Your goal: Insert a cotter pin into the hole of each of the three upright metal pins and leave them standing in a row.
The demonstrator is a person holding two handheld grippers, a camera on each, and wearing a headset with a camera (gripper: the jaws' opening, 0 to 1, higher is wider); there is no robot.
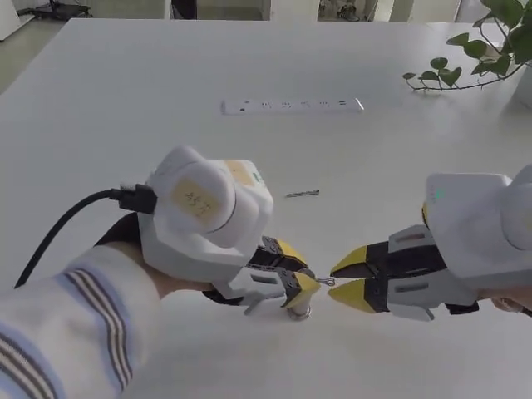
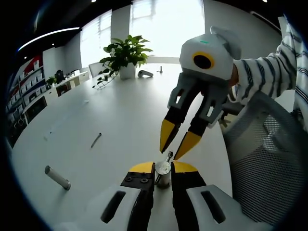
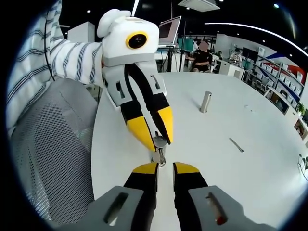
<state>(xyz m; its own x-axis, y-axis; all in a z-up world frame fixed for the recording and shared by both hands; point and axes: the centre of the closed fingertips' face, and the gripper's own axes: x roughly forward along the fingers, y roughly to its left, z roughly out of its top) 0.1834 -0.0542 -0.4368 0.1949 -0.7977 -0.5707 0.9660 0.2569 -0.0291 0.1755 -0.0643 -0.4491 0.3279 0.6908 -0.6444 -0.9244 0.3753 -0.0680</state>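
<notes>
The white counter (image 1: 166,100) spreads wide around the upright metal pin (image 2: 162,174) that I have in hand, and everything else I place from that pin. A mesh chair (image 2: 260,163) sits off the counter's edge on my own side of the pin. My left gripper (image 1: 298,268) comes at the pin from my left, its fingers (image 2: 142,167) clamped one on each side of the shaft, so the pin stands straight with its foot on the counter. My right gripper (image 1: 334,282) meets it from the opposite side, nose to nose with the left one, its fingers (image 3: 185,168) a narrow gap apart and their tips just beside the top of the pin. A leafy plant (image 1: 486,41) stands far beyond the pin to my right, at the counter's far corner. A white power strip (image 1: 291,105) lies well beyond the pin, straight ahead of me. A second metal pin (image 3: 206,101) stands upright on the counter, well apart from the held pin, on the left gripper's side. A thin metal sliver (image 1: 302,194) lies loose between the held pin and the power strip, nearer the pin. Smallest is the cotter pin (image 1: 324,282), level with the top of the held pin, in the little space between the two grippers' tips. I cannot tell whether my right fingers touch it, nor whether it is through the hole.
</notes>
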